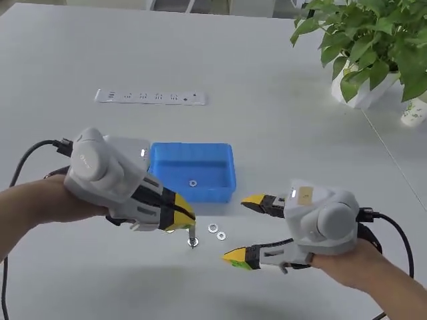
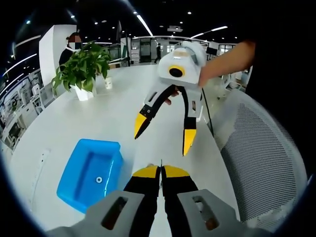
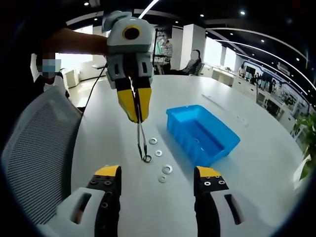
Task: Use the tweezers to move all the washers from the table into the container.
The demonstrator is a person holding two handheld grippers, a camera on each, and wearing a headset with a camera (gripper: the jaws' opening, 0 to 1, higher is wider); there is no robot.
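Note:
My left gripper (image 1: 189,219) is shut on thin metal tweezers (image 3: 141,136), which point down at the table. Their tips meet a washer (image 3: 147,158) lying on the white table (image 1: 280,133); whether they pinch it I cannot tell. Several more washers (image 3: 167,169) lie loose around it, two of them (image 1: 217,232) just right of the tips. Behind them stands the blue container (image 1: 193,172) with one washer (image 1: 193,183) inside. My right gripper (image 1: 235,227) hovers open to the right of the washers, holding nothing.
A white power strip (image 1: 150,97) lies beyond the container. A potted plant (image 1: 373,47) and a small cup (image 1: 415,112) stand at the far right. A mesh chair (image 2: 261,163) stands at the table's near edge. Cables trail from both grippers.

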